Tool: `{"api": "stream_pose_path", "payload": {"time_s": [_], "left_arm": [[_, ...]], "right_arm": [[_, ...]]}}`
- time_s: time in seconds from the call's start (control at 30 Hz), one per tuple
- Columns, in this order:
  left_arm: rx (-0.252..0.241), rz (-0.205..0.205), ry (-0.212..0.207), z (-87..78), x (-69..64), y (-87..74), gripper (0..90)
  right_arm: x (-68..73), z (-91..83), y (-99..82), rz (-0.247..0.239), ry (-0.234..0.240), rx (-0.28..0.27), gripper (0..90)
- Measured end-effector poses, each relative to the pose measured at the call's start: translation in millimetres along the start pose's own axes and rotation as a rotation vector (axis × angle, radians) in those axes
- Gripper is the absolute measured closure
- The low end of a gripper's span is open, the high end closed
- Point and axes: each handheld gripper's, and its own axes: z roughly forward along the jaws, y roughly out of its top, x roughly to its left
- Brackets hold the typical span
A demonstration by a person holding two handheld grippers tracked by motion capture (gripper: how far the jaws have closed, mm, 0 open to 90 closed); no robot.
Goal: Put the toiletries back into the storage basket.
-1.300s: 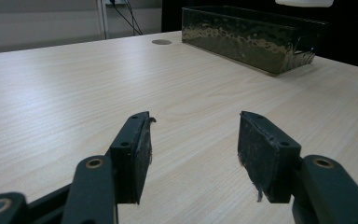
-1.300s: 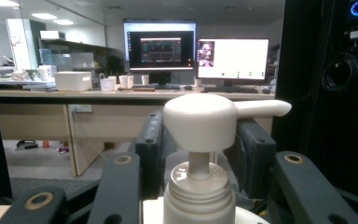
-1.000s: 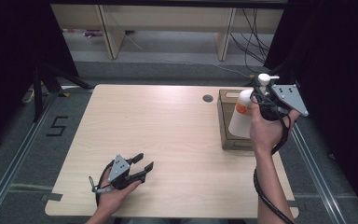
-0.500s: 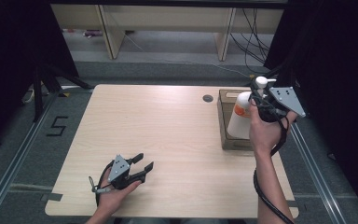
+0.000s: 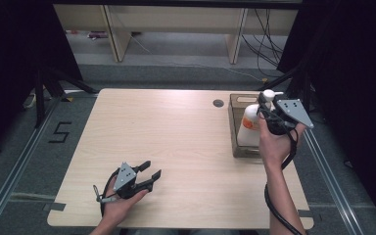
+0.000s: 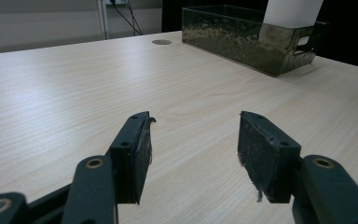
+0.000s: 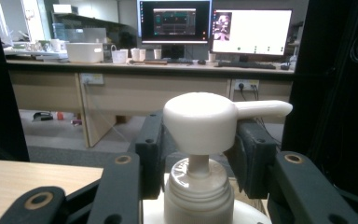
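Pale wood-grain table (image 5: pixel 176 147), rectangular, with a round grommet hole (image 5: pixel 218 103) near its far edge; grey floor around it, a "5" marked in tape (image 5: pixel 60 131) on the floor to your left.

Item 1: dark, see-through rectangular bin (image 5: pixel 235 132), standing at the table's right side near the far corner.

Item 2: white pump bottle (image 5: pixel 248 128) with an orange label, upright inside the bin; pump head (image 7: pixel 200 122) on top, spout pointing right in the right gripper view.

Item 3: your right gripper (image 5: pixel 263 113), held above the bin, its jaws set on either side of the bottle's neck just under the pump head. You cannot tell whether they press on it.

Item 4: your left gripper (image 5: pixel 152 170), resting low over the table's near-left part, well apart from the bin, jaws spread with bare tabletop between them.

Item 5: desks and two lit monitors (image 7: pixel 214 30) in the room beyond.
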Motion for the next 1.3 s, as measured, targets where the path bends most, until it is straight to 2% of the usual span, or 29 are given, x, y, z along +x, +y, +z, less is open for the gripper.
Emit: {"api": "stream_pose_path", "payload": {"time_s": [0.03, 0.1, 0.23, 0.27, 0.4, 0.6, 0.7, 0.77, 0.83, 0.87, 0.97, 1.03, 1.17, 1.3], "left_arm": [[-0.014, -0.002, -0.009, 1.1, 0.4, -0.5, 43.9], [-0.014, -0.003, -0.009, 1.1, 0.4, -0.5, 43.9], [-0.012, -0.002, -0.007, 1.0, 0.3, -0.5, 43.9], [0.002, 0.0, 0.001, -0.1, 0.0, 0.1, 43.9], [-0.001, -0.002, 0.0, 0.1, 0.0, 0.0, 43.9], [-0.013, -0.005, -0.008, 1.2, 0.5, -0.5, 43.9], [-0.014, -0.005, -0.007, 1.3, 0.5, -0.5, 43.9], [-0.003, -0.003, 0.0, 0.3, 0.1, -0.1, 43.9], [-0.014, -0.003, -0.007, 1.1, 0.3, -0.5, 43.9], [0.001, 0.001, 0.002, -0.1, 0.0, 0.0, 43.9], [0.001, 0.006, 0.002, -0.1, 0.0, 0.0, 43.9], [0.001, 0.006, 0.002, -0.2, 0.0, 0.0, 43.9], [0.001, 0.001, 0.002, 0.0, 0.0, 0.0, 43.9], [-0.002, 0.0, 0.003, 0.0, -0.1, -0.1, 43.9]], "right_arm": [[-0.3, 0.4, -1.5, -0.009, -0.003, -0.003, 60.0], [0.6, 1.0, -4.7, 0.001, 0.001, 0.006, 60.0], [-0.3, 0.7, -11.0, -0.01, 0.0, 0.022, 60.0], [-0.9, 1.1, -12.7, -0.019, 0.001, 0.019, 60.0], [-0.6, 1.1, -19.3, -0.007, -0.003, 0.036, 60.0], [-0.5, 1.7, -27.4, -0.015, -0.001, 0.053, 59.9], [-0.3, 1.5, -28.8, -0.026, 0.0, 0.058, 59.9], [1.3, 0.9, -28.8, -0.01, -0.002, 0.062, 59.9], [1.1, 1.6, -28.9, -0.026, 0.001, 0.058, 59.8], [1.8, 1.2, -29.3, -0.02, -0.004, 0.057, 59.8], [1.8, 0.0, -30.1, -0.032, -0.007, 0.056, 59.4], [1.1, -1.2, -30.7, -0.041, -0.029, 0.058, 57.7], [-0.5, -3.4, -30.3, -0.06, -0.032, 0.061, 50.3], [1.1, -4.2, -29.6, -0.054, -0.024, 0.078, 41.9]]}}
